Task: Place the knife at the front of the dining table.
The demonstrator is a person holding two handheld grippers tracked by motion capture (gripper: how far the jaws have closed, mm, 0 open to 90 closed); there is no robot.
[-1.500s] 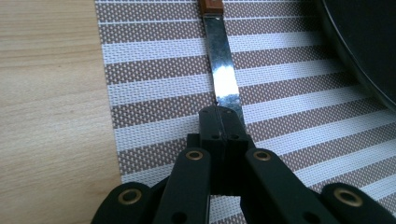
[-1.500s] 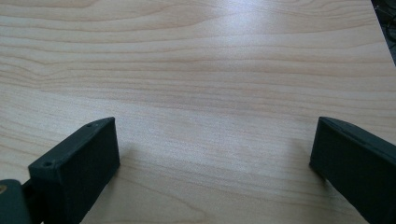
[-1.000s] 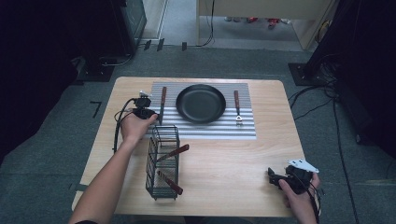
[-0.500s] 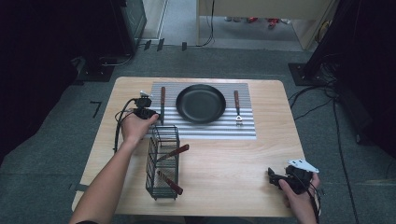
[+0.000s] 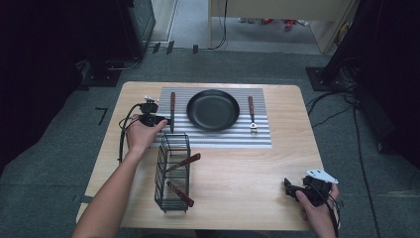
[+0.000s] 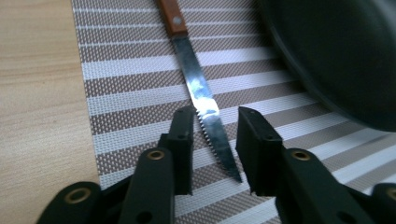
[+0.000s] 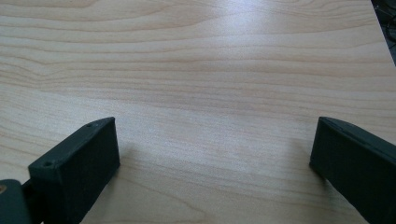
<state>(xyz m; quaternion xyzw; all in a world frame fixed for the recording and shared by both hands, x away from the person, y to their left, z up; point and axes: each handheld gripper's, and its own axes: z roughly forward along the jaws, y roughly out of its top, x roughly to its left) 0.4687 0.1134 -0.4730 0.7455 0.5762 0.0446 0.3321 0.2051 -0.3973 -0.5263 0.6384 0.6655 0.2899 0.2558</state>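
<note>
A serrated knife point(image 5: 172, 111) with a brown wooden handle lies on the striped placemat point(image 5: 218, 140), left of a black pan point(image 5: 213, 109). My left gripper point(image 5: 166, 120) is at the knife's blade end. In the left gripper view the gripper point(image 6: 217, 135) is open, one jaw on each side of the blade point(image 6: 198, 88), with a small gap on both sides; the pan point(image 6: 336, 56) is at the upper right. My right gripper point(image 5: 288, 184) rests low at the table's front right, open wide over bare wood point(image 7: 210, 154).
A fork point(image 5: 251, 114) lies on the mat right of the pan. A black wire basket point(image 5: 172, 171) stands near the front left and holds two wood-handled utensils point(image 5: 184, 161). The person's left forearm runs beside the basket.
</note>
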